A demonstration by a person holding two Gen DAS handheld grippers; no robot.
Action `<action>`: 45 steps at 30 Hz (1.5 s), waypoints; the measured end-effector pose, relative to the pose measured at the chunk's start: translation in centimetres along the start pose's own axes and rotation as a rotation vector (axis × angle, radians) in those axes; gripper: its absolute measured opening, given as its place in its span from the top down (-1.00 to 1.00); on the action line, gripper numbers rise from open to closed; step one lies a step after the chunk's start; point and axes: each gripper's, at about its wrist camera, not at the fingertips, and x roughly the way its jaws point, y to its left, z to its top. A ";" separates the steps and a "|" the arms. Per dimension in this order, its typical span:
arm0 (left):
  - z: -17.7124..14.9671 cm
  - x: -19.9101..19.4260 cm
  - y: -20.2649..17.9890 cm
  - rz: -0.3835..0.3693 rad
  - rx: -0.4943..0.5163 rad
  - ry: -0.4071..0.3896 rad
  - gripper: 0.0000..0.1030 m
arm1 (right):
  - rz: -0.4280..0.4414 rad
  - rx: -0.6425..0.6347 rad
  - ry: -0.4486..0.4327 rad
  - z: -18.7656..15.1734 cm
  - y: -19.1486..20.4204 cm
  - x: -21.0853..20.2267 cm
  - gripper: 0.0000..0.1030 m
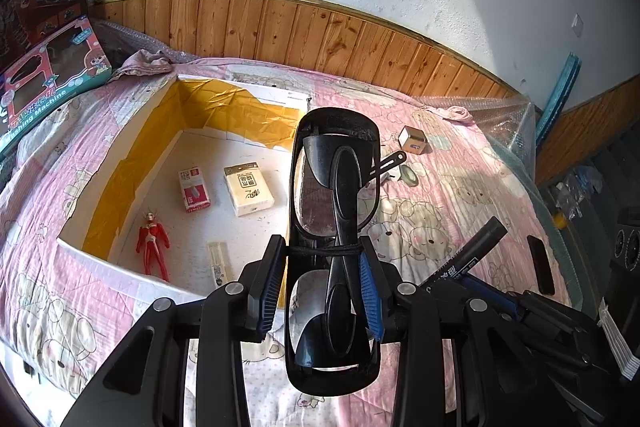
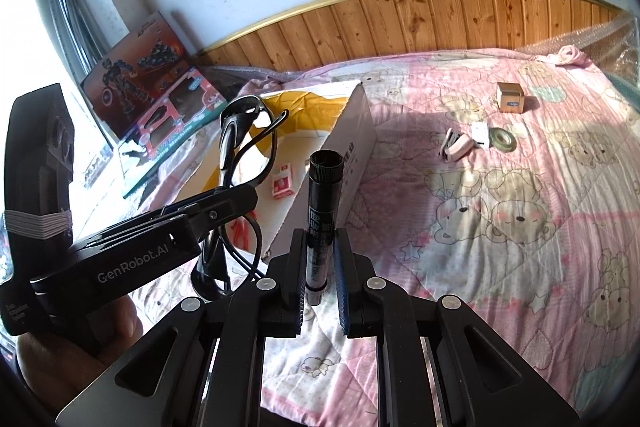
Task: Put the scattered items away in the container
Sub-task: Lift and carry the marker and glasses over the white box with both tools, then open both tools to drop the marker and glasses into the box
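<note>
My left gripper (image 1: 322,247) is shut on a pair of folded black glasses (image 1: 340,163), held upright over the near right wall of the white box (image 1: 132,131) lined with yellow tape. In the box lie a red figure (image 1: 152,243), a red-and-white packet (image 1: 194,189), a tissue pack (image 1: 248,189) and a white stick (image 1: 218,263). My right gripper (image 2: 320,259) is shut on a black marker (image 2: 324,195), upright just right of the box (image 2: 356,147). On the pink quilt lie a cardboard cube (image 2: 510,98), a tape roll (image 2: 503,139) and a pink stapler (image 2: 456,147).
Two toy boxes (image 1: 52,83) lean at the bed's far left corner. A wood-panelled wall (image 1: 280,27) runs behind the bed. Bubble wrap (image 1: 508,123) covers the right edge. A flat black object (image 1: 540,269) lies on the quilt near the right edge.
</note>
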 end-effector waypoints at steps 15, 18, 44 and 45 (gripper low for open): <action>1.7 -1.8 3.2 0.026 -0.043 -0.035 0.28 | 0.049 -0.064 0.005 2.4 2.8 1.8 0.74; 1.9 -2.0 4.0 0.035 -0.056 -0.038 0.28 | 0.060 -0.079 0.009 2.9 3.6 2.3 0.74; 5.1 -0.9 10.3 0.074 -0.159 -0.043 0.28 | 0.083 -0.164 0.059 7.6 6.9 8.3 0.74; 5.4 -0.6 10.6 0.074 -0.162 -0.039 0.28 | 0.081 -0.164 0.063 7.9 6.9 8.7 0.74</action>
